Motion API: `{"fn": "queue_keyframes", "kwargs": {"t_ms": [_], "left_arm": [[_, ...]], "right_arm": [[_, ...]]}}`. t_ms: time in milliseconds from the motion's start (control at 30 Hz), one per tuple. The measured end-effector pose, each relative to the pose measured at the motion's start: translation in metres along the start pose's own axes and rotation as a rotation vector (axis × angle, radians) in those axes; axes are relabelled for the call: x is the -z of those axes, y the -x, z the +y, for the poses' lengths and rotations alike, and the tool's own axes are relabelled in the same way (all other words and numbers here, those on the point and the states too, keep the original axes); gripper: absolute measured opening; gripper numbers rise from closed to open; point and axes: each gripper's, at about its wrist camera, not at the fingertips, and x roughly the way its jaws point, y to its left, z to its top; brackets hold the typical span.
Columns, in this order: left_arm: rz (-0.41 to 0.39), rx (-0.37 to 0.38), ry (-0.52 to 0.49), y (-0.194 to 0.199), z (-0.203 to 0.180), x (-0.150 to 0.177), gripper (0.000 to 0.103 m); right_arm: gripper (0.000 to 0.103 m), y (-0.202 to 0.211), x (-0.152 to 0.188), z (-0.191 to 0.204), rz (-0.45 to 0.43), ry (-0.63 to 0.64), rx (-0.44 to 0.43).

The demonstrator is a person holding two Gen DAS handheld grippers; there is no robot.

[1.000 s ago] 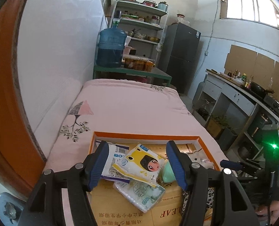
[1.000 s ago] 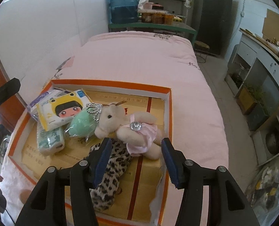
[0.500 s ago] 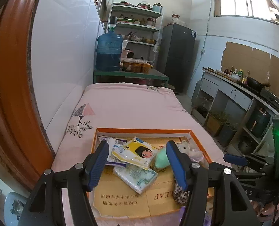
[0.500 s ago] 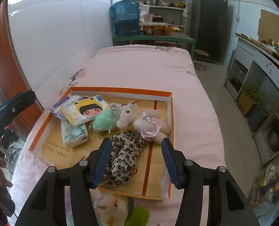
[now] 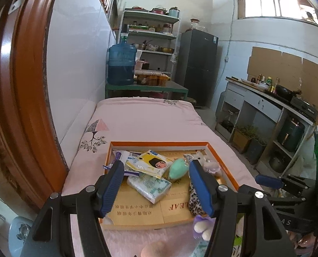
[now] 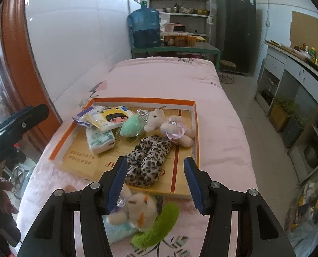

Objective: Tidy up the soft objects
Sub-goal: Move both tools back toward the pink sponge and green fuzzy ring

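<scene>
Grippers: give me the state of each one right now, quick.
Left gripper: open, holding nothing, above the orange tray.
Right gripper: open, holding nothing, above the leopard-print cloth.

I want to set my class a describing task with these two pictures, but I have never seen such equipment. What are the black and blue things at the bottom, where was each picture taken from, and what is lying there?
No robot is at work here. A person holds a hand tool in each hand, and each tool has two blue-padded fingers and a wide-angle camera looking along them. One picture looks out from the left gripper, the other from the right gripper. Both are open and hold nothing.

Below them is a bed with a pink cover. On it lies a shallow orange-edged box holding tissue packs, a yellow cartoon pack, a mint-green soft item, a pale plush toy and a leopard-print cloth. Nearer the camera, outside the box, lie another small plush toy and a green fuzzy piece.
</scene>
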Motion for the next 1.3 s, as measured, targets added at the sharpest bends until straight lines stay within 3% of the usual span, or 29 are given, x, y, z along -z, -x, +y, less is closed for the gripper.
{"fn": "queue_keyframes", "kwargs": {"t_ms": [833,1300], "left_arm": [[-0.033,-0.015,-0.049,0.069,-0.016,0.056,0.063],[0.027,-0.045,-0.073,0.065,-0.021,0.102,0.063]], "right_arm": [[0.056,0.068,0.063,0.004,-0.053,-0.054,0.017],[0.057,0.05,0.097,0.0,0.013,-0.109,0.018]]}}
